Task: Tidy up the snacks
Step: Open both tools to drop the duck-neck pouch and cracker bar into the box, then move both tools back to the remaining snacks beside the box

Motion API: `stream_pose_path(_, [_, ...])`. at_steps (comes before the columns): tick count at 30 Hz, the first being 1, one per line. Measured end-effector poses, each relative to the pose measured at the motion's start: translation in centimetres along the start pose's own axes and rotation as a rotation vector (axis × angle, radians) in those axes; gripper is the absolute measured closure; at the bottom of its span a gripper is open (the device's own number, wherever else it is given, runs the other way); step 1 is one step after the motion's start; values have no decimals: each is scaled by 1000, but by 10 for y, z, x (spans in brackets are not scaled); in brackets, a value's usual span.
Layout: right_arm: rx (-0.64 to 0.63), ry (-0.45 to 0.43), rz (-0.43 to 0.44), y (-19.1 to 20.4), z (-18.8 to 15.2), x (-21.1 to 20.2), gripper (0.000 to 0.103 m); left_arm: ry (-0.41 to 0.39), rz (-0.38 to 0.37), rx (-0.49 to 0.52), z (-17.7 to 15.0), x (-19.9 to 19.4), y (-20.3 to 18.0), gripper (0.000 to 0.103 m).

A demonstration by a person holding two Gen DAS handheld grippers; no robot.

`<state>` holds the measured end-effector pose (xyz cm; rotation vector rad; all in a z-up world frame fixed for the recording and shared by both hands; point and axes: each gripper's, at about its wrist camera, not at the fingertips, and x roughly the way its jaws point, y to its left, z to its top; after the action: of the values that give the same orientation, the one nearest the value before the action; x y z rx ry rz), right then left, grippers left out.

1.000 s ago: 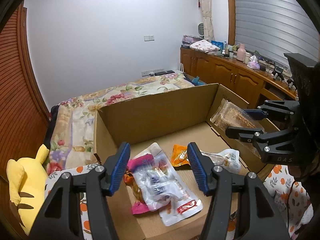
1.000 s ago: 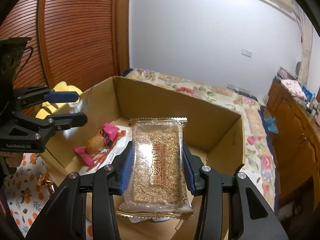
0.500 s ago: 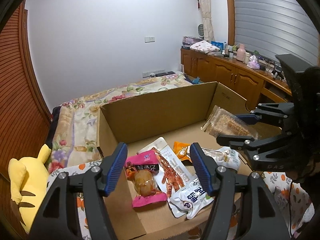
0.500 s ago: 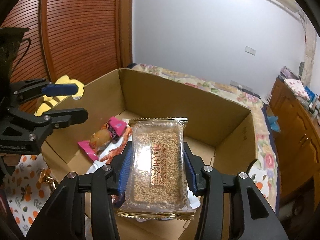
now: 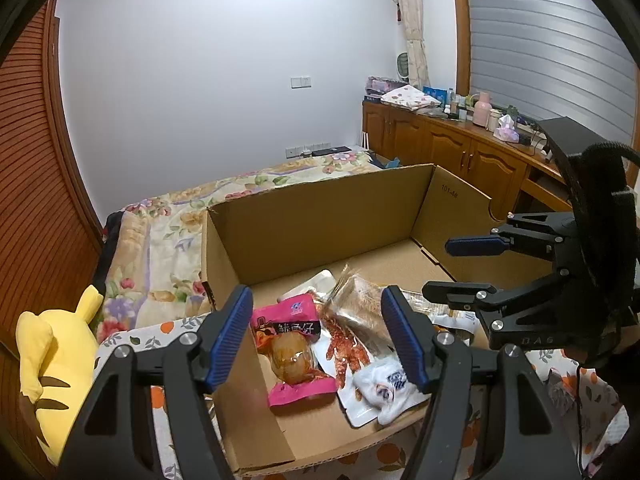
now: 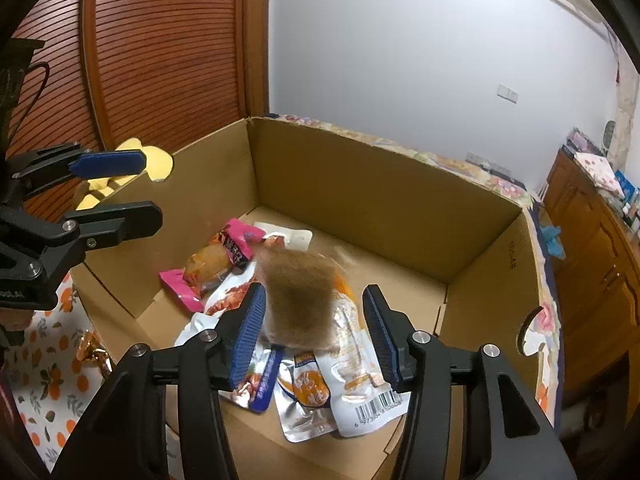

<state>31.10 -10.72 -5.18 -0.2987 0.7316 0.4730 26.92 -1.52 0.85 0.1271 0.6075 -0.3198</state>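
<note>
Right gripper (image 6: 316, 334): jaws opening, blue pads apart, nothing pressed between them; poised over the near right part of the box.
Sesame bar packet (image 6: 298, 300): blurred, clear-wrapped brown slab, between and just beyond the right gripper's pads, free of both; above the pile of pouches in the box.
Left gripper (image 5: 318, 338): jaws parted and widening, empty; held above the box's near left corner, straddling its left wall in view.
Pink packet (image 5: 294, 354): flat on the box floor, seen between the left gripper's pads, well below them.
Red-printed pouch (image 5: 344, 350): just right of the pink packet, partly under the sesame bar packet.
White and orange pouches (image 6: 316, 390): overlapping near the front wall, barcode side up on one, beneath the right gripper.
Cardboard box (image 6: 360, 184): open-topped, far half of its floor bare; set on an orange-patterned cloth (image 6: 52, 380).
Yellow plush toy (image 5: 52, 356): left of the box, outside it.
Bed with floral cover (image 5: 168, 220): behind the box.
Wooden cabinets (image 5: 460, 152): along the far right wall.
</note>
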Motion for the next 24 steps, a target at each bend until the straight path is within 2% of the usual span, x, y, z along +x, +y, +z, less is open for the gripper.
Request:
stream_pose_path(10, [28, -46, 16, -1, -3, -24, 45, -19, 0, -8, -9, -18, 0, 32])
stream_pose_path(17, [38, -110, 12, 9, -16, -72, 39, -32, -19, -10, -21, -44, -7, 29])
stream_pose_path(24, [44, -140, 2, 18, -42, -115, 35, -25, -35, -17, -48, -71, -13, 27])
